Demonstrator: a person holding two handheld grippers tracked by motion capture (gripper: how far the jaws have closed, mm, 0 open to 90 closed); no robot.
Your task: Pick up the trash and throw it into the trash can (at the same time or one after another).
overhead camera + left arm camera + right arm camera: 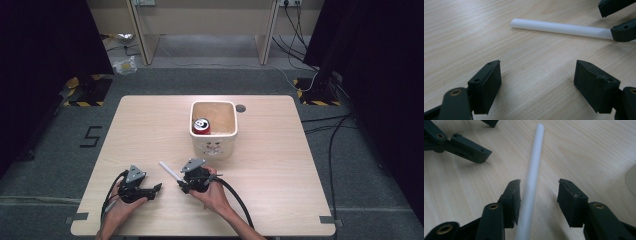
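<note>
While both grippers' jaws stand apart, the right gripper (539, 195) straddles a straw (532, 170), seemingly light, crushable, best pinched mid-length, pointing toward 11 o'clock on the bench (280, 165).

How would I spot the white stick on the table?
Find the white tub on the wooden table, then look nearer the person. The thin white straw lies flat between the right tool's open jaws, the only long pale thing there.

Bright even overhead light; soft shadows; dark side edges.
</note>
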